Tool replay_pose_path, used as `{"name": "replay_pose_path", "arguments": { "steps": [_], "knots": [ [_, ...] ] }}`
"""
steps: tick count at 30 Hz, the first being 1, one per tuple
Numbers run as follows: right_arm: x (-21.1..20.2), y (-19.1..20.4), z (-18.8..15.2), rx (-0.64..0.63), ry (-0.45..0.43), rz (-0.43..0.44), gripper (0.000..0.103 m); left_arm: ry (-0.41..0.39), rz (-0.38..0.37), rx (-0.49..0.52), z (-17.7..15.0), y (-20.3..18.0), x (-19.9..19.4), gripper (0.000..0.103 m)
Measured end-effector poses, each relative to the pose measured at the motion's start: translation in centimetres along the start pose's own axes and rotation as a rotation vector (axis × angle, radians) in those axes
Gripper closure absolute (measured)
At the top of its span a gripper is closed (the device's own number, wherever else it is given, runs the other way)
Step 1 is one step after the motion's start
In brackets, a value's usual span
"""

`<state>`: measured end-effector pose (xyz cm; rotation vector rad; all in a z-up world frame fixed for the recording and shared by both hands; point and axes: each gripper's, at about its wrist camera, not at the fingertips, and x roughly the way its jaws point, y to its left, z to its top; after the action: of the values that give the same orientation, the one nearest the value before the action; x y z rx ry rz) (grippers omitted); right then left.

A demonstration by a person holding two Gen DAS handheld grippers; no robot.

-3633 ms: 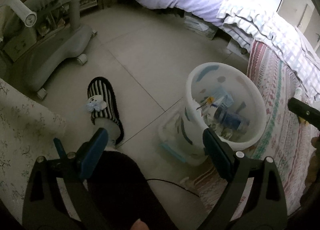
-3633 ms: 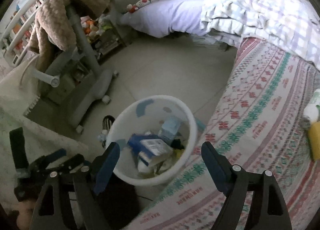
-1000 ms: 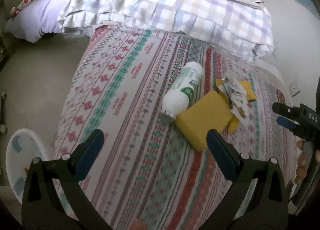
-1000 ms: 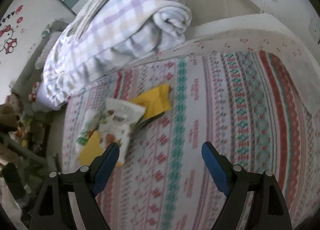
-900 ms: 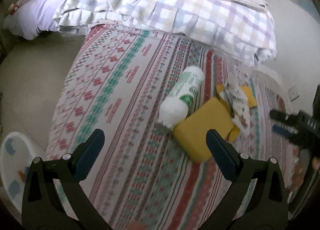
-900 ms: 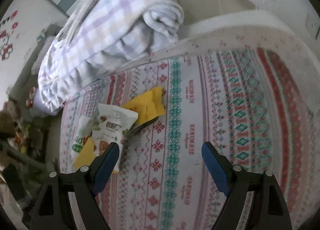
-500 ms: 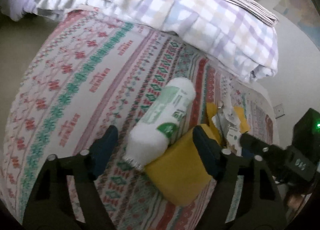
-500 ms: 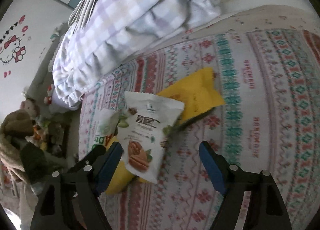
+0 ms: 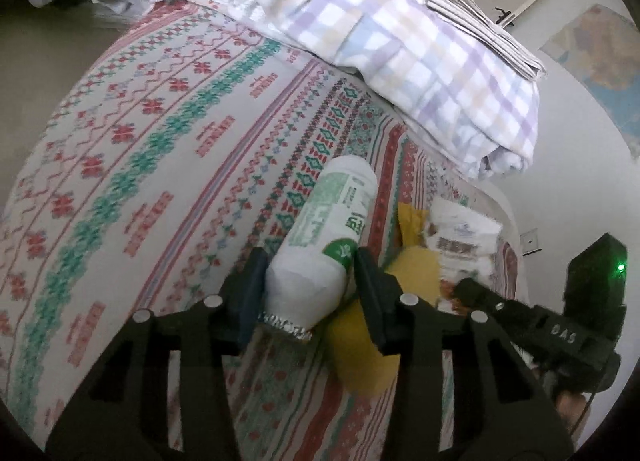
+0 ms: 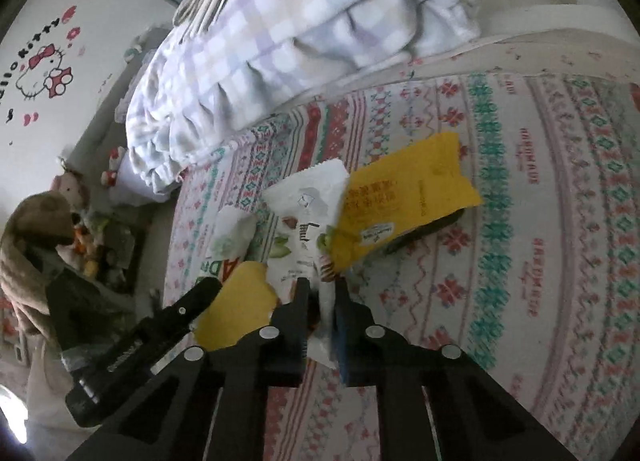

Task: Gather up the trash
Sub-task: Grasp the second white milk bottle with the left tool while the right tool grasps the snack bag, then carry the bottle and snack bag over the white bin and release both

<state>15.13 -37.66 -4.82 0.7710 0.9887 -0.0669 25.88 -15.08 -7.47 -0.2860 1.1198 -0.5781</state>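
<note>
A white and green bottle (image 9: 332,229) with a foil end lies on the patterned bedspread (image 9: 160,141). My left gripper (image 9: 308,281) straddles its near end, jaws closing, and both pads touch its sides. To the right lie a white snack packet (image 9: 464,229) and a yellow packet (image 9: 416,269). In the right wrist view my right gripper (image 10: 322,293) is shut on the lower edge of the white snack packet (image 10: 308,213). The yellow packet (image 10: 404,201) lies partly over it, and the bottle (image 10: 232,237) is at the left behind more yellow wrapping (image 10: 236,301).
A checked quilt (image 9: 400,41) is heaped at the far side of the bed, with folded papers (image 9: 472,9) on top. The floor (image 9: 40,41) drops away at the left. Plush toys and a brown blanket (image 10: 28,229) stand beside the bed. A dark flat thing (image 10: 432,229) pokes out under the yellow packet.
Both grippers have come down close to the trash on the bed. The left jaws have narrowed around the bottle. The right jaws have shut on the white snack packet.
</note>
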Motion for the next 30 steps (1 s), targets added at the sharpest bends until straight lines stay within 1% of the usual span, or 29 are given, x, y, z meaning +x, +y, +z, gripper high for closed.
{"name": "replay_pose_path", "arguments": {
  "steps": [1, 5, 9, 13, 17, 19, 22, 25, 30],
  "knots": [
    [-0.5, 0.1, 0.0, -0.011, -0.008, -0.006, 0.095, -0.007, 0.005, 0.001, -0.3, 0.0, -0.6, 0.057],
    [-2.2, 0.7, 0.1, -0.062, -0.033, -0.035, 0.095, 0.005, 0.021, 0.004, -1.2, 0.4, -2.5, 0.058],
    [-2.5, 1.1, -0.1, -0.089, -0.014, -0.052, 0.095, 0.027, 0.042, 0.025, -2.5, 0.4, -3.4, 0.058],
    [-2.5, 1.8, -0.9, -0.106, 0.019, -0.097, 0.095, 0.079, 0.096, 0.054, -3.5, 0.4, -4.2, 0.058],
    [-2.5, 2.5, -2.0, -0.11, 0.065, -0.123, 0.095, 0.155, 0.13, 0.07, -4.1, 0.7, -3.3, 0.059],
    [-2.7, 2.8, -2.5, -0.114, 0.075, -0.118, 0.095, 0.15, 0.135, 0.094, -4.2, 0.7, -3.2, 0.062],
    [-3.1, 3.1, -3.0, -0.121, 0.075, -0.128, 0.095, 0.142, 0.143, 0.127, -4.5, 0.5, -3.2, 0.062],
    [-3.7, 3.7, -3.2, -0.124, 0.065, -0.124, 0.095, 0.134, 0.142, 0.112, -5.0, 0.7, -3.8, 0.062],
    [-5.0, 5.6, -3.8, -0.182, 0.031, -0.122, 0.095, 0.077, 0.146, 0.09, -4.6, 1.8, -6.5, 0.062]
  ]
}}
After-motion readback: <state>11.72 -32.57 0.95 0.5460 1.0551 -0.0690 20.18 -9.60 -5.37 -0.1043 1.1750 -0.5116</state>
